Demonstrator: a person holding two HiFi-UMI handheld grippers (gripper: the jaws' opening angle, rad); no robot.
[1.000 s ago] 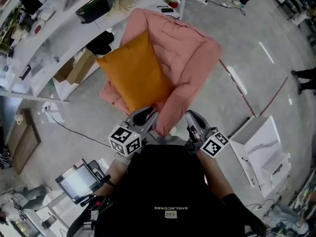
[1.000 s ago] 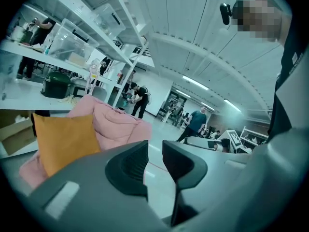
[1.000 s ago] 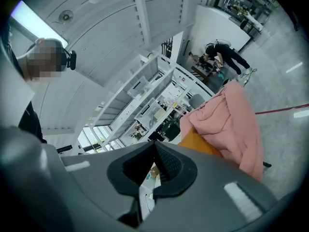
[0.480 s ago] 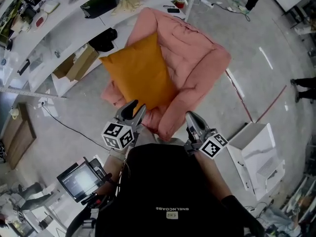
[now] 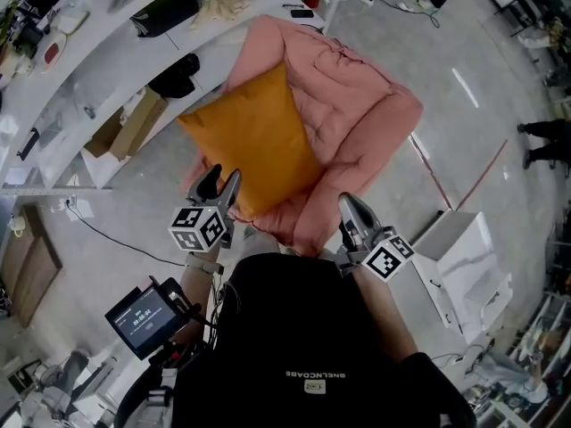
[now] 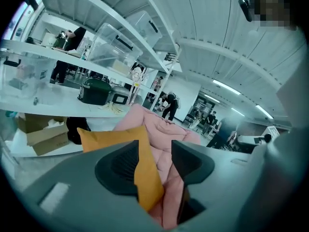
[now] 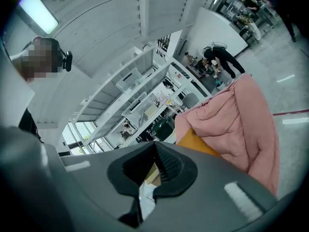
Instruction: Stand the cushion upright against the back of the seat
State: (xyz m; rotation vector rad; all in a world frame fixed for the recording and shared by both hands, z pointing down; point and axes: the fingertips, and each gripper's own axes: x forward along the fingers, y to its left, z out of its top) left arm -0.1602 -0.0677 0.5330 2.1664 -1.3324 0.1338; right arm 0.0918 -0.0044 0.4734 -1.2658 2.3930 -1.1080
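An orange cushion (image 5: 254, 141) lies slanted on the seat of a soft pink chair (image 5: 357, 114), over its left side. In the left gripper view the cushion (image 6: 120, 139) leans on the pink padding (image 6: 161, 129). My left gripper (image 5: 217, 188) is at the cushion's near left edge. Its jaws have just been opening, and the cushion's lower corner shows in the gap of the left gripper (image 6: 154, 153) with neither pad pressing on it. My right gripper (image 5: 351, 210) hangs shut and empty by the chair's near right arm; the right gripper (image 7: 155, 163) looks past the cushion (image 7: 198, 141).
White shelf racks (image 5: 80, 105) run along the left and back, with cardboard boxes (image 5: 134, 123) and a black bag (image 5: 174, 74) on the lowest level. A white open box (image 5: 464, 266) stands on the floor at right. A cable (image 5: 125, 234) trails at left. People stand far off.
My left gripper has swung left and forward to the cushion's near left edge, and its jaws have spread. The right gripper has shifted slightly. The cushion has not moved.
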